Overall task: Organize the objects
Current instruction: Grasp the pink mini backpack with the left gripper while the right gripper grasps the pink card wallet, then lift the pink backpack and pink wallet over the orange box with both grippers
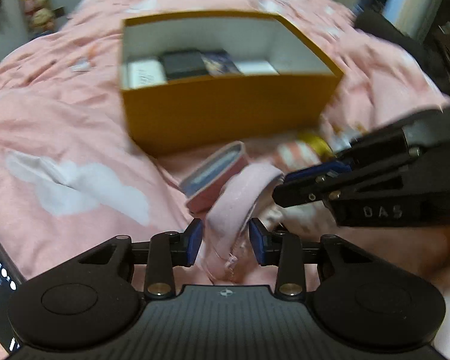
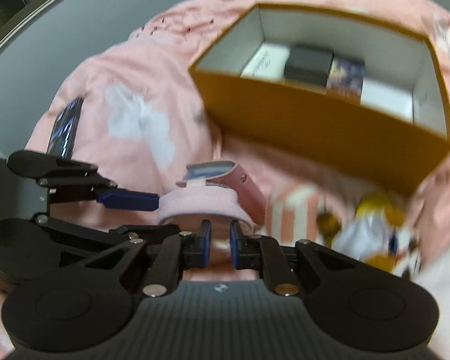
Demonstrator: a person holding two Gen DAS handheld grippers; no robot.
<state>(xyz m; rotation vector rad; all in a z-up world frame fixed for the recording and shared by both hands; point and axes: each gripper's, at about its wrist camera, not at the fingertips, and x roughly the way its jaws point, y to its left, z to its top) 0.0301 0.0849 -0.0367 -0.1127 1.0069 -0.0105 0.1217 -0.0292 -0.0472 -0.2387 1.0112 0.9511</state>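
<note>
A pale pink pouch (image 1: 240, 192) lies on the pink bedspread in front of an open orange box (image 1: 225, 111). My left gripper (image 1: 226, 244) is closed around the pouch's near end. My right gripper (image 2: 220, 240) grips the same pouch (image 2: 199, 205) from the other side; it enters the left wrist view from the right (image 1: 288, 187). A pink case (image 1: 216, 177) with a grey-blue top lies just behind the pouch, also seen in the right wrist view (image 2: 225, 177). The box (image 2: 330, 126) holds several small boxes, white, black and dark blue.
A pink-and-white striped item (image 2: 294, 213) and a yellow-and-white duck toy (image 2: 381, 234) lie right of the pouch, near the box's front corner. A phone (image 2: 64, 132) lies on the bedspread at left. Shelves and a wall stand behind the bed.
</note>
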